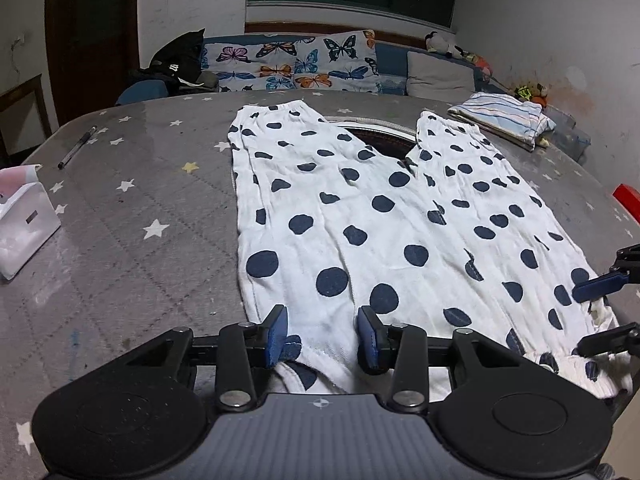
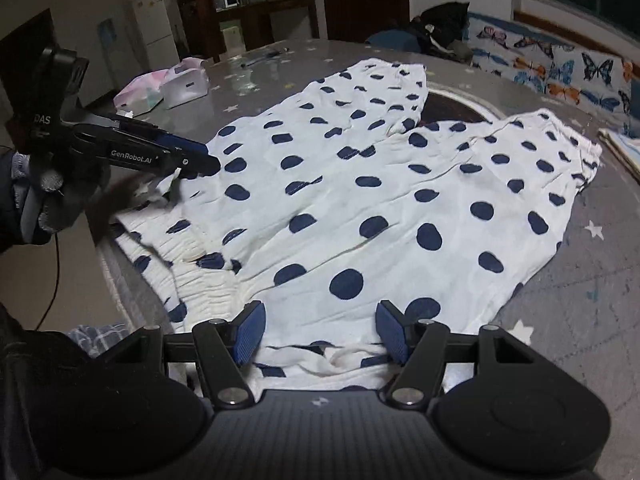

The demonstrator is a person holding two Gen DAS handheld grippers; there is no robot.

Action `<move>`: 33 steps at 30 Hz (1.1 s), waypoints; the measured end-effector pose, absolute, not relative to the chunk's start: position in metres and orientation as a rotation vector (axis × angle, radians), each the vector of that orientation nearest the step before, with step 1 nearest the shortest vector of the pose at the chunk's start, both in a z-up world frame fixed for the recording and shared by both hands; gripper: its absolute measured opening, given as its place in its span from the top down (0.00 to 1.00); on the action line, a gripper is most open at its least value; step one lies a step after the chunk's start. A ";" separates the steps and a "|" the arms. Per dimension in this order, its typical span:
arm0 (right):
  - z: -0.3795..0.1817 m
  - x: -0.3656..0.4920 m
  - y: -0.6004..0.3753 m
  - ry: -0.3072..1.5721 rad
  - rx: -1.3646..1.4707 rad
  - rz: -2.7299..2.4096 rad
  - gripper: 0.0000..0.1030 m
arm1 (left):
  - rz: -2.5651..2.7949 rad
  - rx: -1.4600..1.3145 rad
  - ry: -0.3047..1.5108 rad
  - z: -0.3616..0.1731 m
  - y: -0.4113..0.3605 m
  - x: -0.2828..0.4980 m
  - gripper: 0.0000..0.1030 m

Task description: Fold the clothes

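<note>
White trousers with navy polka dots (image 1: 360,220) lie flat on the grey star-print table (image 1: 140,200). Both legs point away and the gathered waistband (image 2: 192,276) lies along the near edge. My left gripper (image 1: 323,336) is open, its blue pads (image 1: 276,332) straddling the waistband at the left leg's side. My right gripper (image 2: 320,332) is also open, low over the waistband at the other side. In the right wrist view the left gripper (image 2: 204,160) shows side-on, held by a gloved hand (image 2: 48,196). The right gripper (image 1: 600,308) shows at the left wrist view's right edge.
A folded striped cloth (image 1: 504,120) lies at the far right of the table. A pen (image 1: 76,148) and a white pouch (image 1: 24,228) are at the left. A dark round opening (image 1: 384,142) sits between the trouser legs. A butterfly-print sofa (image 1: 296,64) stands behind.
</note>
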State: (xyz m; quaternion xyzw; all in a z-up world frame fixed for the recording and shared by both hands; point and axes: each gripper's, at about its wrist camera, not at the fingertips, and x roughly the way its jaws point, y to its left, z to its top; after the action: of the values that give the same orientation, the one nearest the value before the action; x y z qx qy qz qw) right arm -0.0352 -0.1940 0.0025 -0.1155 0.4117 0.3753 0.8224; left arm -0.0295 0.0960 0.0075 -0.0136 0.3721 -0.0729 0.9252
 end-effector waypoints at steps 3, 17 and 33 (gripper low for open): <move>0.009 -0.031 -0.197 0.877 -0.230 0.806 0.39 | -0.151 -0.021 0.764 0.011 0.097 -0.030 0.59; 0.017 0.085 -0.217 0.814 -0.172 0.621 0.40 | -0.372 -0.003 0.719 0.034 0.029 -0.009 0.59; -0.005 0.170 -0.242 0.838 -0.137 0.530 0.43 | -0.701 0.053 0.832 0.003 -0.061 -0.005 0.59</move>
State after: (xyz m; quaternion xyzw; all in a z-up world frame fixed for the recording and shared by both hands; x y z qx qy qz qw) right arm 0.1696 -0.2417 -0.0053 -0.0655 0.4019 0.2539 0.8774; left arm -0.0051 -0.0606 0.0025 0.0253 0.3957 -0.3335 0.8553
